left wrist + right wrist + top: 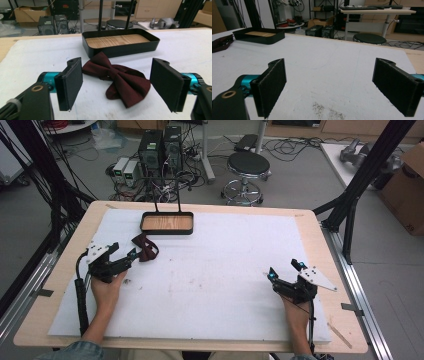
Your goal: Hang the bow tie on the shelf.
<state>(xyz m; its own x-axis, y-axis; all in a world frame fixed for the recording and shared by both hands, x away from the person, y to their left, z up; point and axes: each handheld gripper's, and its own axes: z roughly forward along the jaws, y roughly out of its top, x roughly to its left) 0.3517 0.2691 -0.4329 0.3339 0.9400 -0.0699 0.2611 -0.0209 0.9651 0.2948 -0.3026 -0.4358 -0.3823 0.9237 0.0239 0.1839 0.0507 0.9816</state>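
On the left, the left gripper (125,254) sits low over the white surface (215,270), held in the person's left hand (106,290). Its fingers (71,82) are spread wide and hold nothing. A dark red bow tie (145,247) lies flat on the white surface just in front of them. In the left gripper view the bow tie (118,77) lies in the gap between the two fingers but a bit farther out, and neither finger touches it. One wing of the bow tie points toward the gripper and the other points toward the tray.

Just behind the bow tie is a black tray (167,223) with a wood-colored bottom. It stands near the far edge of the surface. In the left gripper view the tray (120,48) looks very near the bow tie, but it is hard to tell if they touch.

The middle of the white surface has some small dark specks on it.

On the right, the right gripper (284,269) rests near the right edge of the white surface, held in the person's right hand (296,312). Its fingers (273,86) are spread wide too, with only bare white surface between them. It is well apart from the bow tie and the tray.
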